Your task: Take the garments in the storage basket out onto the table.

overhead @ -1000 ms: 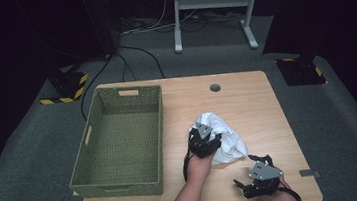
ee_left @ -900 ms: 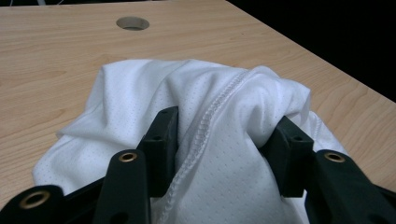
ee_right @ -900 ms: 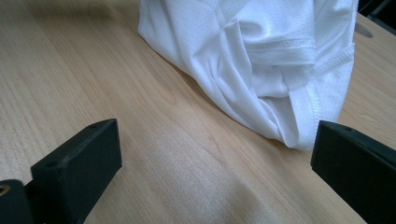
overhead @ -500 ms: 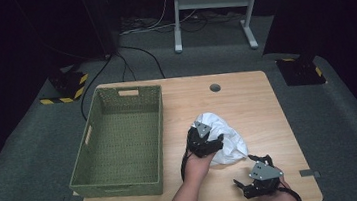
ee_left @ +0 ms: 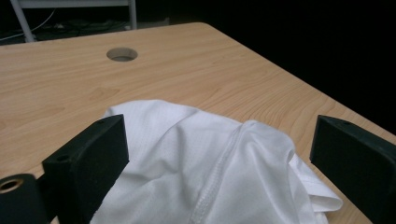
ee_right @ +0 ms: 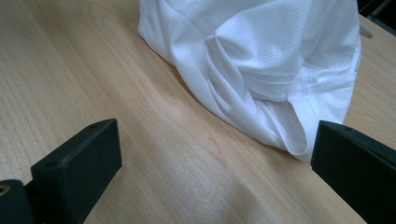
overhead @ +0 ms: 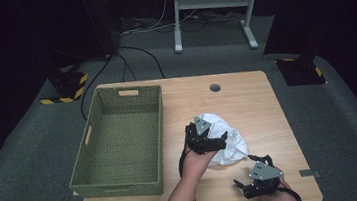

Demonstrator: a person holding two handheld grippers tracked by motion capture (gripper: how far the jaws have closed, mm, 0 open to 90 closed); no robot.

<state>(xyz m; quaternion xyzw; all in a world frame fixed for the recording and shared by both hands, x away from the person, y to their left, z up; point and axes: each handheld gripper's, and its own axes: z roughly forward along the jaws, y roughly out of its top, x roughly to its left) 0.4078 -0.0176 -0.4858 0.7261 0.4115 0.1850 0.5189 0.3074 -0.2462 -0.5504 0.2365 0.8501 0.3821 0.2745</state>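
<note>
Opening its jaws over the last second, the left gripper [overhead: 214,143] now stands with them wide apart over the white garment [overhead: 229,140], which lies crumpled right of centre in the high view, on the wooden table [overhead: 246,93]. In the left gripper view the cloth [ee_left: 210,163] bulges up between the two black jaws, the left jaw close against a fold, the right jaw clear of it; nothing is pinched. In the earlier high view pictures the same gripper sits on the heap in about the same spot, so the change is in the jaws, not in the hand's place.

The right gripper [overhead: 250,189] rests at the lower right of the high view, near the table's front edge, jaws spread and empty. Its own view shows bare wood between them and the garment's hemmed edge [ee_right: 280,88] in the upper right, just short of the right jaw.

The green woven basket [overhead: 120,137] stands at the left of the table with nothing visible in it, well apart from the cloth.

My reading: the garment has just been let go, or the left gripper is resetting for a better bite. Either way the cloth lies loose on the table, and moving it to the basket calls for a fresh grip.
</note>
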